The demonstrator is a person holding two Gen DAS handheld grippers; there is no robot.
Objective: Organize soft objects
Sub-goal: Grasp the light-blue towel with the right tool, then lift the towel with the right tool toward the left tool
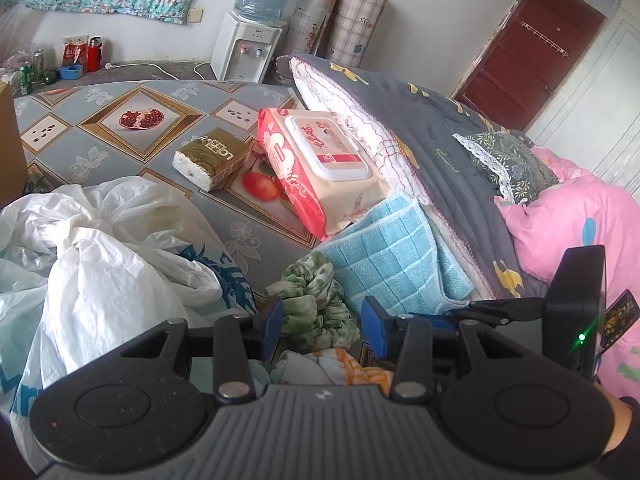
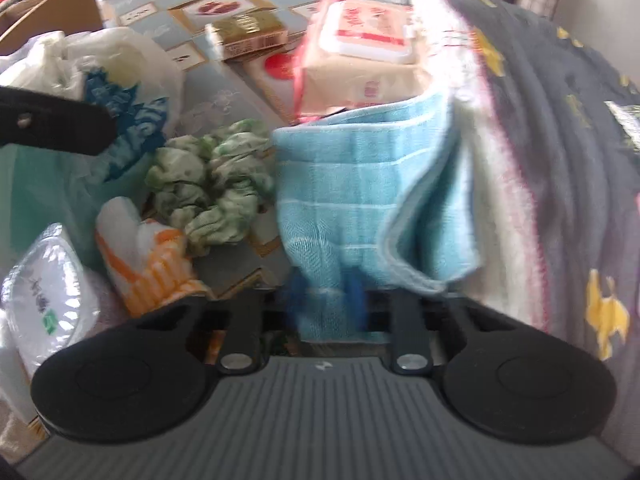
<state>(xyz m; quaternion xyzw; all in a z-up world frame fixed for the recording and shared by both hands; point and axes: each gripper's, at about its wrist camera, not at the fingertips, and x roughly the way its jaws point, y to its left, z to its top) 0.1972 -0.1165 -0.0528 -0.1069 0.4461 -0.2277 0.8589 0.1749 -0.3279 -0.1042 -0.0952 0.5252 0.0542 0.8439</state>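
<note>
Our right gripper (image 2: 325, 300) has its blue fingers pinched together on the bottom edge of the folded blue checked towel (image 2: 360, 200), which hangs against the grey quilt (image 2: 560, 140); this view is blurred. Our left gripper (image 1: 322, 326) stands with its jaws partly apart, hovering over the crumpled green cloth (image 1: 316, 300) with nothing pressed between the pads.

From the largest down: the left view alone shows us the room behind, with the water dispenser (image 1: 248, 52), the dark red door (image 1: 528, 52) and a pink blanket (image 1: 580, 220) beyond the quilt. Both views show the patterned tabletop (image 1: 160, 96), the white plastic bags (image 1: 100, 260) and the wet-wipes pack (image 1: 324, 160) leaning on the quilt, with the towel just below it. The gold tissue pack (image 1: 212, 158) lies near the wipes.

Only the right view gives us the orange-and-white cloth (image 2: 148, 256) clearly, just beside the green cloth, and a white packet (image 2: 48, 292) at the near left edge.
</note>
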